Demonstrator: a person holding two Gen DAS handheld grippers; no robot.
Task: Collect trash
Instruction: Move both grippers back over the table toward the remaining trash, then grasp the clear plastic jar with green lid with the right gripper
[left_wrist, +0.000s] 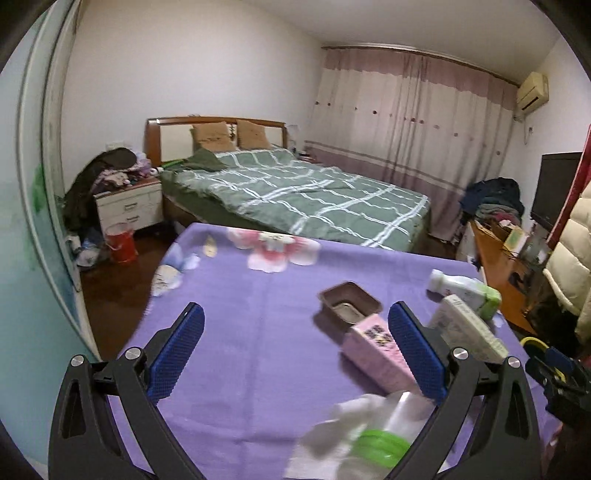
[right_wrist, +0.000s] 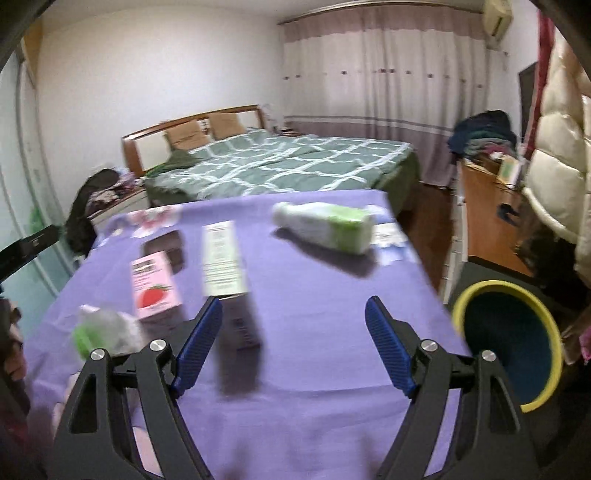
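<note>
Both the left hand-held gripper (left_wrist: 295, 349) and the right hand-held gripper (right_wrist: 293, 341) are hanging spread and empty over the purple counter (right_wrist: 314, 295), where a pink carton (right_wrist: 155, 284), white box (right_wrist: 221, 258), lying bottle (right_wrist: 325, 227) and crumpled plastic (right_wrist: 107, 328) are resting beside a yellow-rimmed bin (right_wrist: 513, 343).

place: home bedroom | shown by: bed (left_wrist: 295, 192), curtains (left_wrist: 406, 110), nightstand (left_wrist: 129, 206)

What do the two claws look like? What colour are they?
Both claws look the same. The left claw and the right claw each have two black arms with cut-out holes, round silver bolts at the joints, and blue finger pads covered in tiny bumps.
</note>
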